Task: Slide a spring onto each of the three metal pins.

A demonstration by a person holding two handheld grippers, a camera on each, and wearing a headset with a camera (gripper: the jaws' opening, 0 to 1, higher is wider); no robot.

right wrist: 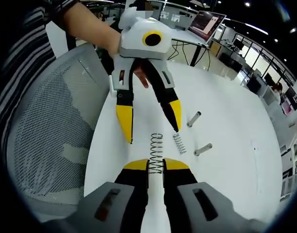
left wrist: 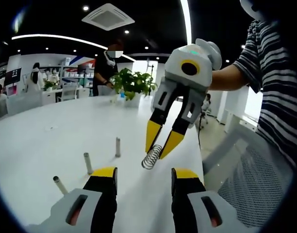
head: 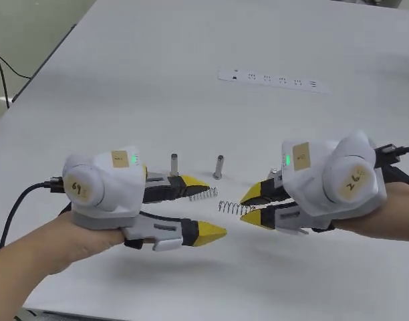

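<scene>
One spring (right wrist: 156,154) is pinched at its near end between the fingers of the right gripper (right wrist: 156,166). The fingers are closed almost together on it, and the rest of the coil sticks out past the yellow tips towards the left gripper (head: 206,207). A second spring (head: 203,194) lies loose on the white bench (head: 191,80), just beside the left gripper's farther fingertip and between the grippers and the pins. In the left gripper view, the three metal pins (left wrist: 88,162) stand upright in a row, near one another, all bare. The right gripper partly hides the pin nearest to it in the head view. The left gripper's fingers are spread wide and hold nothing, and they point at the held spring. A white power strip (head: 271,79) lies well beyond the pins, and a grey mesh chair (right wrist: 56,121) stands at the bench edge.
</scene>
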